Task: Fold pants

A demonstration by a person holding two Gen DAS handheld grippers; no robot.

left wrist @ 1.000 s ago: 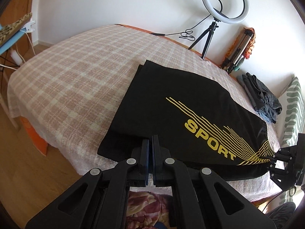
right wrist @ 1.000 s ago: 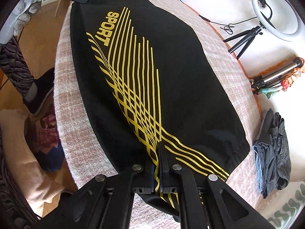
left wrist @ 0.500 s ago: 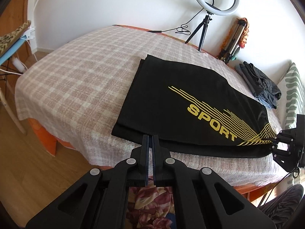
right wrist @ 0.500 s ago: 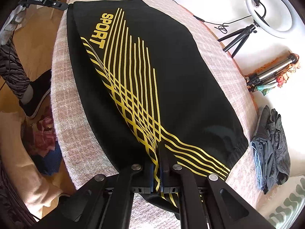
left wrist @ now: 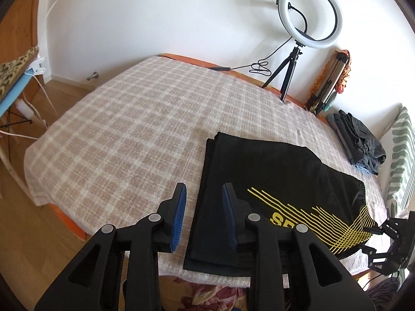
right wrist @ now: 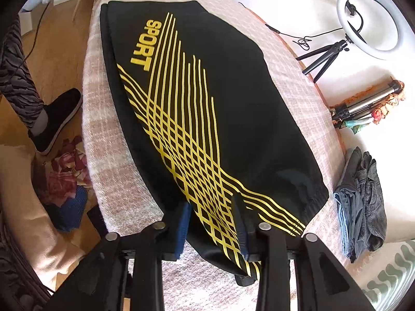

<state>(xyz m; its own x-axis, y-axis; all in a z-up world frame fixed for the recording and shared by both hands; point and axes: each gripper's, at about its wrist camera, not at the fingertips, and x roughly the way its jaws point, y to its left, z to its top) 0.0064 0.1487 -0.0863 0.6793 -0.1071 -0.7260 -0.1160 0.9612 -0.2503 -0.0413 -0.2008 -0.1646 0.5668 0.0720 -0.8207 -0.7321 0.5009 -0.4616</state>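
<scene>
Black pants [left wrist: 272, 171] with yellow stripes and the word SPORT lie flat on the checked bed cover [left wrist: 135, 129], folded lengthwise, along the near edge of the bed. My left gripper [left wrist: 203, 197] is open just above the leg-hem end, holding nothing. My right gripper [right wrist: 211, 207] is open over the waistband end of the pants [right wrist: 207, 108], its jaws either side of the striped cloth, not pinching it. The right gripper also shows in the left wrist view [left wrist: 389, 243] at the far right.
A ring light on a tripod [left wrist: 308, 15] stands at the far bed edge, beside folded tripods [left wrist: 329, 83]. A pile of dark clothes [left wrist: 360, 142] and a striped pillow [left wrist: 399, 155] lie at the right. A person's foot [right wrist: 54, 119] stands on the wooden floor.
Both grippers have opened and let go of the pants, which now lie flat on the bed. The left gripper has moved up over the hem end.
</scene>
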